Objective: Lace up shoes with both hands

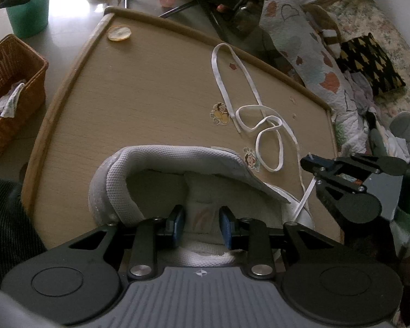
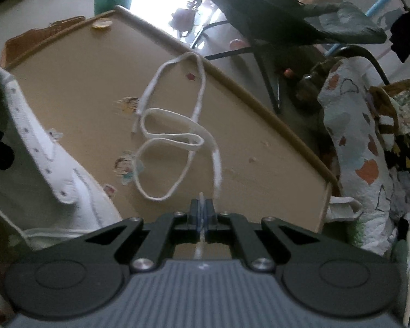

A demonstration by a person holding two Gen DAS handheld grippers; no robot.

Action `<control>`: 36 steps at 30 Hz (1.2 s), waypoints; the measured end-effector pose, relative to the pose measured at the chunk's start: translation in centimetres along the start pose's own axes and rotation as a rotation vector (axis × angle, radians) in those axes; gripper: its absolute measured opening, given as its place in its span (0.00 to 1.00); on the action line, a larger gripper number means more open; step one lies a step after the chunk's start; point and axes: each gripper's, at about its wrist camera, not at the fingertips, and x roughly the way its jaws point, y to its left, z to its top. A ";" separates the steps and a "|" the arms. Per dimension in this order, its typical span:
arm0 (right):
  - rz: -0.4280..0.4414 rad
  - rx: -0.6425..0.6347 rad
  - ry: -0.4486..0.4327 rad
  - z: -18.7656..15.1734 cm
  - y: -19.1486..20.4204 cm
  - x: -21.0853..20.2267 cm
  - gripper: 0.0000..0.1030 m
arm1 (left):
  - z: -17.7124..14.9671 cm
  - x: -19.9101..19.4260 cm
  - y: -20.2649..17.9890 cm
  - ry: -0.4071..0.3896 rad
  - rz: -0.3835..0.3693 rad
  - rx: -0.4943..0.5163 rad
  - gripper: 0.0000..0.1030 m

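Note:
A white shoe (image 1: 155, 161) lies on the tan table (image 1: 150, 95), its opening facing me in the left wrist view. My left gripper (image 1: 201, 225) reaches into that opening, and its blue pads (image 1: 177, 222) press on either side of the tongue. A long white lace (image 1: 272, 120) lies in loose loops on the table beyond the shoe. To the shoe's right, my right gripper (image 1: 311, 164) is shut on a strand of lace that runs down to the shoe's side. In the right wrist view, the right gripper (image 2: 202, 207) pinches the lace (image 2: 177, 138), and its tip pokes out just past the pads. The shoe (image 2: 41, 164) is at the left.
The table has a raised rim (image 1: 177, 26) and cartoon stickers. A wicker basket (image 1: 11, 82) and a teal bucket (image 1: 27, 11) stand on the floor to the left. A patterned quilt (image 1: 300, 43) and a dark cushion lie at the right. Chair legs (image 2: 270, 82) stand behind the table.

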 end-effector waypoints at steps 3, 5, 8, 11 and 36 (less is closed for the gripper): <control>-0.019 -0.002 0.002 -0.2 -0.5 0.1 0.02 | 0.0 0.0 0.0 0.000 -0.001 -0.001 0.31; -0.039 -0.007 0.003 -0.4 -0.9 0.3 0.02 | -0.3 -0.1 -0.3 -0.001 0.000 -0.004 0.31; -0.056 -0.002 0.013 -0.9 -1.6 0.6 0.02 | -0.3 -0.1 -0.4 -0.001 0.001 -0.005 0.31; -0.064 0.002 0.025 -1.4 -2.4 0.9 0.02 | -0.2 -0.2 -0.3 0.000 0.001 -0.004 0.31; 0.182 0.224 -0.123 5.3 -5.4 1.0 0.02 | -0.2 0.1 -0.5 -0.009 0.016 0.007 0.31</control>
